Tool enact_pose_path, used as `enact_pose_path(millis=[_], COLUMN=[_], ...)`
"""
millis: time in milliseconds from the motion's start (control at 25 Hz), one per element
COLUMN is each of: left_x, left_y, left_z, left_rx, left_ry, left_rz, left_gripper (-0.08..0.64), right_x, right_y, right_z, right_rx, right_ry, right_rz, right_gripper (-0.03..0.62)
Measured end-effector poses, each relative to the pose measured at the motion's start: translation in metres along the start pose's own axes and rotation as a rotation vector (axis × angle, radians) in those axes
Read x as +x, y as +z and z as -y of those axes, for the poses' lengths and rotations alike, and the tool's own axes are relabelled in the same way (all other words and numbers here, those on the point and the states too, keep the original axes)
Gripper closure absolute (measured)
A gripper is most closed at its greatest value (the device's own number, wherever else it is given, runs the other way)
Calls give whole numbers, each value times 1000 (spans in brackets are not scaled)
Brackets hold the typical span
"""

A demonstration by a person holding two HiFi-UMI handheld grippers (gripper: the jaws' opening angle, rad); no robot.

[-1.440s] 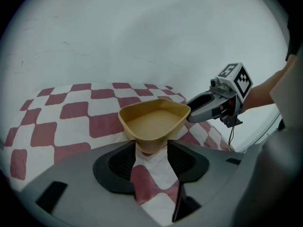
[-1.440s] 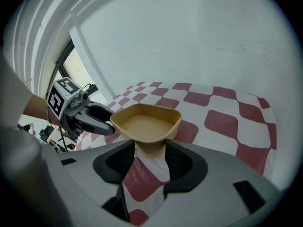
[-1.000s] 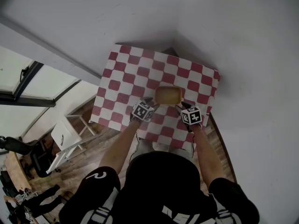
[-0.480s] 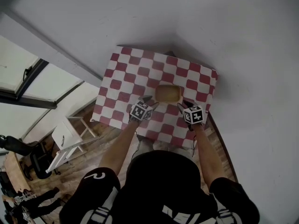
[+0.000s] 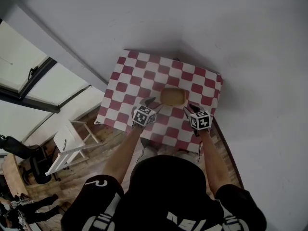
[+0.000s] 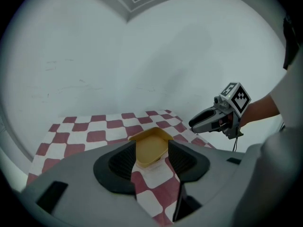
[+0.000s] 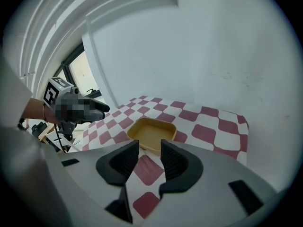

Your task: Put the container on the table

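Person (image 5: 163, 196): nearest the head view camera; black top with white print, both forearms stretched forward over the near edge of the table.
Left gripper (image 6: 152, 159): held above the near part of the table, angled downward; marker cube on its back. Jaws spread wide, gripping nothing; through the gap show the checked cloth and, further off, the container.
Right gripper (image 7: 149, 159): level with the left gripper and well apart from it, also angled downward. Jaws have just been closing and now stand at a narrower gap; nothing is between them, only cloth shows through.
Container (image 5: 173, 96): yellow, shallow, rectangular with rounded corners, open-topped, nothing seen inside. Stands flat on the table near its middle, just beyond the tips of both grippers and between their lines. Neither gripper touches it.
Table (image 5: 126, 81): covered by a red-and-white checked cloth; far edge set into the corner of the room.
Wall (image 5: 226, 37): plain white, behind and to the right of the table.
Floor (image 5: 103, 150): wooden boards, visible left of the table.
Stool (image 5: 67, 141): white, on the floor, well left of the table.
Window (image 5: 29, 76): dark-framed, at the far left of the head view.
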State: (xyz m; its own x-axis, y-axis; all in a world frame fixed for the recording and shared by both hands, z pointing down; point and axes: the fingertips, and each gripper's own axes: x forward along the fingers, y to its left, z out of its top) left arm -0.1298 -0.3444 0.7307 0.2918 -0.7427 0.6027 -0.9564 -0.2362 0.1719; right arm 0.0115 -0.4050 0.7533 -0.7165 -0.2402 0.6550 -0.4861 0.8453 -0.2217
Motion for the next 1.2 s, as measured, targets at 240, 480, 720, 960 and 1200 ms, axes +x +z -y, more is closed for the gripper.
enact_pose_path(millis=[240,480,720,960,1200], left_x=[-18,-38,-54,-67,-73], left_y=[13,34,51,64,74], left_z=[7,15,24,29,31], left_rx=[19,38,55,64,75], left_ry=[18,41,54,68,74], left_rz=[40,112,172,211,241], left_gripper=[336,368,396,417,434], right_x=[-18,-34,-50,-68,-77], right_y=[13,25,42,57,66], right_z=[-6,-12,-19,-25,-30], right_rx=[-16,-29,-62,-82,-99], right_ry=[-11,-20,-25,-32,-38], right_rz=[45,85,131,176,208], right_gripper=[444,453,460,471,484])
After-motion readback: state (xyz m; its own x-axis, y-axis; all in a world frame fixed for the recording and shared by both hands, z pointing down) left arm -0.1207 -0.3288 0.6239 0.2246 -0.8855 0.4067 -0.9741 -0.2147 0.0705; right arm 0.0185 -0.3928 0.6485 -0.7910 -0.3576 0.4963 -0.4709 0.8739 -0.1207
